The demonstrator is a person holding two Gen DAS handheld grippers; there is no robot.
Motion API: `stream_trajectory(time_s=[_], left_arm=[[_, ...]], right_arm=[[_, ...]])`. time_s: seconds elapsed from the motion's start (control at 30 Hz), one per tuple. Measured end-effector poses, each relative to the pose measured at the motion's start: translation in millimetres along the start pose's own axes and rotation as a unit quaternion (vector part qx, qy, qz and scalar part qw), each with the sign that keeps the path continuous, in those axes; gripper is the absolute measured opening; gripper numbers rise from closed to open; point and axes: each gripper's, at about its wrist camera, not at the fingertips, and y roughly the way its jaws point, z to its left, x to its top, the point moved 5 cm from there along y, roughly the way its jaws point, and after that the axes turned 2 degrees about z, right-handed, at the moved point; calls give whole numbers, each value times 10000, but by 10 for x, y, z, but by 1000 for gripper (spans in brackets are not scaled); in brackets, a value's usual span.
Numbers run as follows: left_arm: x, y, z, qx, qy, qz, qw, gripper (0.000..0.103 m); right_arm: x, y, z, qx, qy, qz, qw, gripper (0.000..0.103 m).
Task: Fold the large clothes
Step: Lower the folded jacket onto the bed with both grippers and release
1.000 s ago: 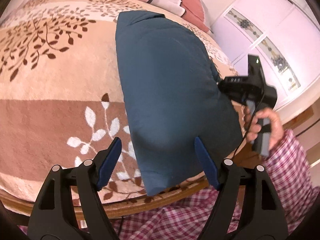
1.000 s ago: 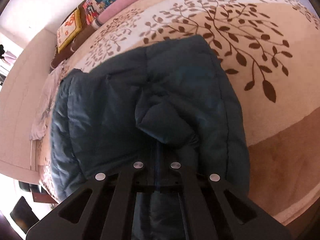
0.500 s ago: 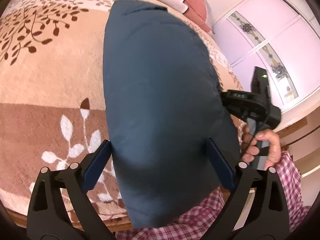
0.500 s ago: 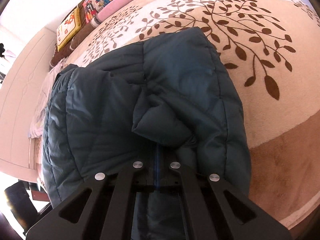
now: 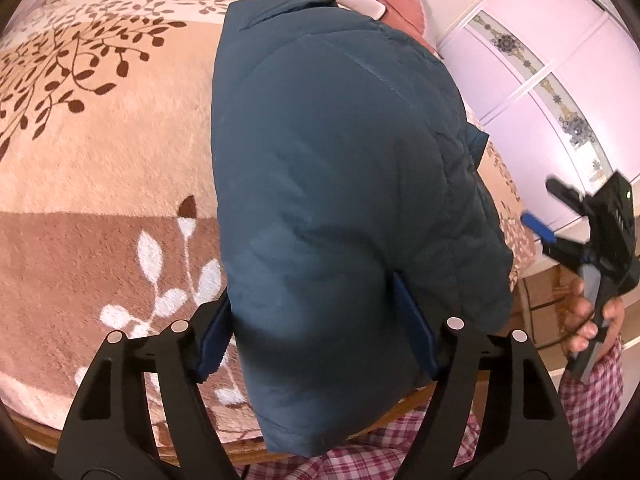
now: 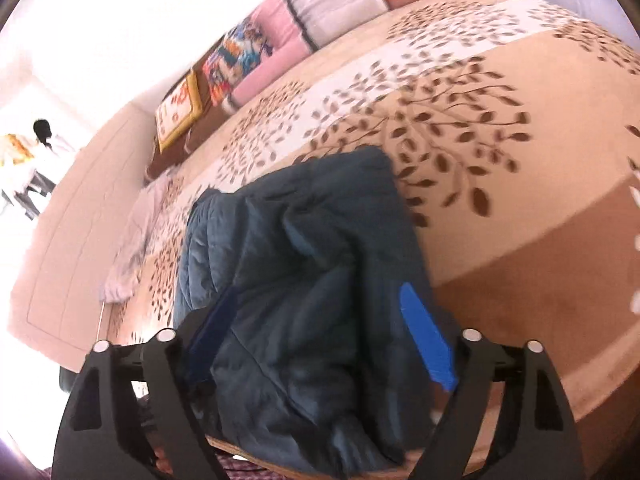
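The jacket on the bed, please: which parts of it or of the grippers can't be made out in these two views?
- Left wrist view: the jacket bulges over the left gripper, hiding whether the pads press it as the jaws close.
- Left wrist view: the right gripper is blurred at the edge.
- Right wrist view: the whole picture is blurred; the opening right gripper hides the jacket's near hem.

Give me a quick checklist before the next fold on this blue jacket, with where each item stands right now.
1. Jacket lying folded on the bed blanket: ok.
2. Right tongs let go of the jacket: ok, jaws opening, nothing pinched.
3. Left tongs astride the near end: ok; jaws closing, pads not yet pressing.
4. Near end fully on the bed: not ok, it hangs over the edge.
5. Layers underneath lying flat: cannot tell.
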Motion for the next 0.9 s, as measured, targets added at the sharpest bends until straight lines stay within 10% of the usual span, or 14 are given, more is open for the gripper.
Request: stream_trajectory(time_s=[0.53,0.63,0.9], left_arm=[[26,-5,-19,112,154,26,9998,68],[60,-55,-1,196,322,-125,9992,60],[323,-295,246,554,577,-664,9946,53]], right_arm=[[-564,821,-607,418,962,1381,9849,96],[-674,985,-528,1050,1219,1597,9740,79],[-610,1069,-45,1134,442,1327,9837,53]])
